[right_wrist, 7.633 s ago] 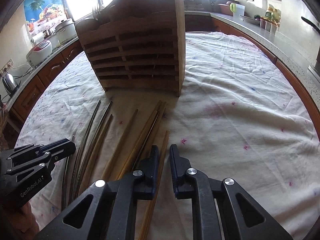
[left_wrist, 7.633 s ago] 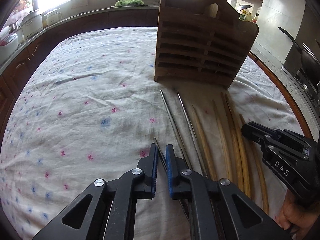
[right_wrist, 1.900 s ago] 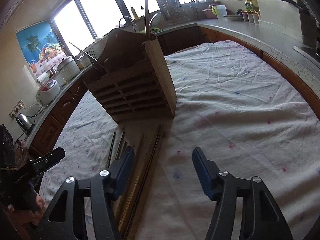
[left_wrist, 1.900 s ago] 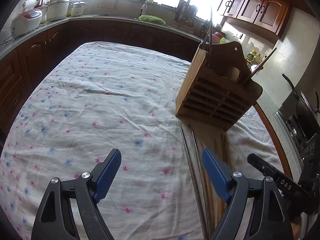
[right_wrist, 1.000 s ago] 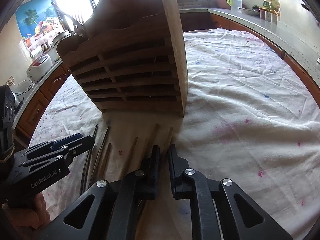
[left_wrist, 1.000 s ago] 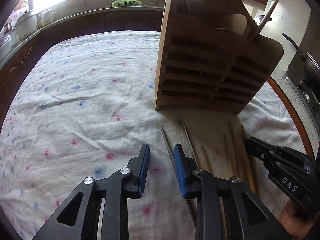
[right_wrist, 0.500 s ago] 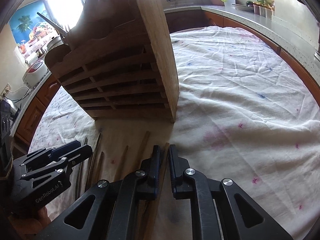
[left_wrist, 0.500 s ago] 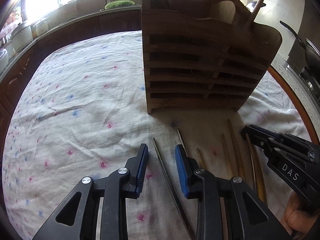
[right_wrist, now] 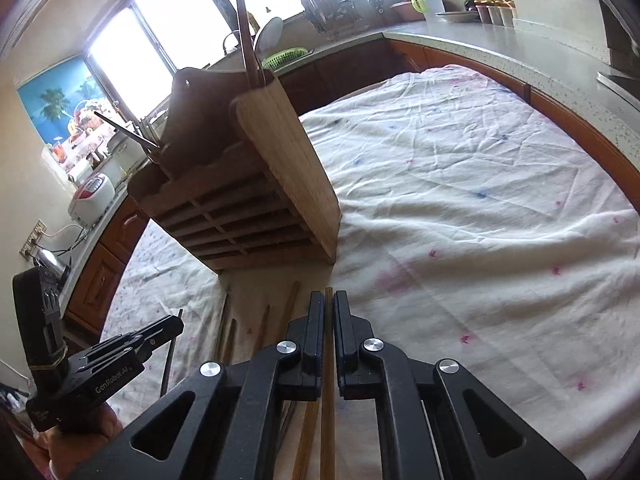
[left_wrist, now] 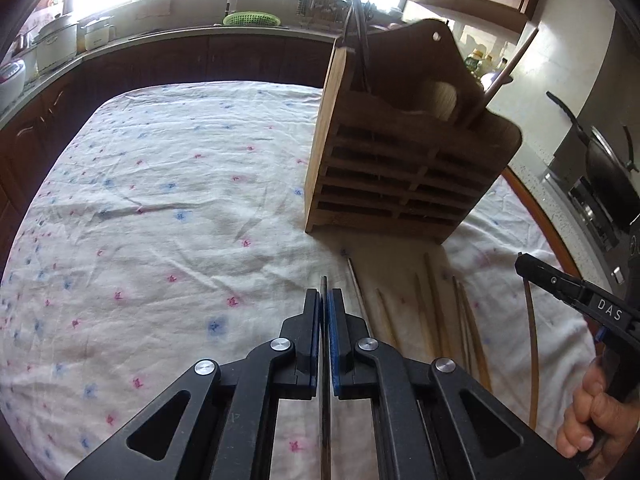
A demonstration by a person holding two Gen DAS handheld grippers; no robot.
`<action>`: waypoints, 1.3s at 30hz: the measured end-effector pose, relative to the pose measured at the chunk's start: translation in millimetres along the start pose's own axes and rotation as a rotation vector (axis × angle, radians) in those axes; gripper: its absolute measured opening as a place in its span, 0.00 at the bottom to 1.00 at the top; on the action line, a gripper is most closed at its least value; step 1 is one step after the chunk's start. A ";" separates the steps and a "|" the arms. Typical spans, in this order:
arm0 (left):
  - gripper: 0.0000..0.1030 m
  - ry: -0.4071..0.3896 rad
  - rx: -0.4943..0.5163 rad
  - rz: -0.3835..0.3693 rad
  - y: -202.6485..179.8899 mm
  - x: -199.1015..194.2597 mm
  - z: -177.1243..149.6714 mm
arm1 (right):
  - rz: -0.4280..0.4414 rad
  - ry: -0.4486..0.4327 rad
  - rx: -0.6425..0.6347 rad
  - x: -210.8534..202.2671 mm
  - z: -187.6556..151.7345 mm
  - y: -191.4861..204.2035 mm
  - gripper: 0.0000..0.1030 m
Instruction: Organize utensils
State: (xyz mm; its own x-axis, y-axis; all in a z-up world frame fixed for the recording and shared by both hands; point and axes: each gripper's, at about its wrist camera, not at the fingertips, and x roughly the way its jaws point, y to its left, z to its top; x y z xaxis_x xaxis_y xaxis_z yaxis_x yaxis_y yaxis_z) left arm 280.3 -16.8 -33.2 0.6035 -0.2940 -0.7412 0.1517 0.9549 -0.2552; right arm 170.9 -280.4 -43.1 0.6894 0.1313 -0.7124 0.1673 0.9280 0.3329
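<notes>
A wooden slatted utensil holder (left_wrist: 404, 168) stands on the flowered tablecloth; it also shows in the right wrist view (right_wrist: 256, 200), with metal chopsticks (left_wrist: 358, 20) and a wooden one (left_wrist: 504, 76) standing in it. My left gripper (left_wrist: 324, 300) is shut on a metal chopstick (left_wrist: 324, 412), lifted off the cloth. My right gripper (right_wrist: 328, 304) is shut on a wooden chopstick (right_wrist: 328, 420). Another metal chopstick (left_wrist: 358, 296) and several wooden chopsticks (left_wrist: 432, 312) lie on the cloth in front of the holder.
The tablecloth (left_wrist: 160, 208) covers the table. A kitchen counter with a sink, a green basket (left_wrist: 251, 19) and rice cookers (left_wrist: 56, 42) runs behind. A stove with a pan (left_wrist: 600, 160) is at the right. The table's rim (right_wrist: 580, 120) curves along the right.
Both grippers closed on chopsticks: the left on a metal one, the right on a wooden one. Both have risen and pulled back from the holder, lifting their chopsticks.
</notes>
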 end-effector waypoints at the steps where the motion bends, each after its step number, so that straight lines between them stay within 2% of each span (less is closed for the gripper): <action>1: 0.02 -0.016 -0.006 -0.016 0.1 -9.8 -0.5 | 0.010 -0.013 0.000 -8.6 1.7 1.0 0.04; 9: 0.02 -0.152 -0.023 -0.103 11.0 -102.9 -8.5 | 0.078 -0.155 -0.059 -83.9 13.3 31.1 0.04; 19: 0.02 -0.264 0.002 -0.127 14.5 -186.0 -24.3 | 0.118 -0.294 -0.137 -149.5 28.9 60.7 0.04; 28: 0.02 -0.313 0.014 -0.131 11.3 -202.7 -22.6 | 0.115 -0.341 -0.159 -159.2 39.5 68.8 0.04; 39: 0.02 -0.369 0.021 -0.131 8.2 -202.2 3.3 | 0.109 -0.390 -0.165 -162.0 58.9 69.0 0.04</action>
State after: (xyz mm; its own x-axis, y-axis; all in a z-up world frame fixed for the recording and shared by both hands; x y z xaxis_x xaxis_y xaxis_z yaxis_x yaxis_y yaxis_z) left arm 162.1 50.6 116.7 0.8184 -0.3827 -0.4286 0.2602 0.9119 -0.3174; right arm 112.3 -258.2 131.6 0.9168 0.1193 -0.3811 -0.0143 0.9635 0.2673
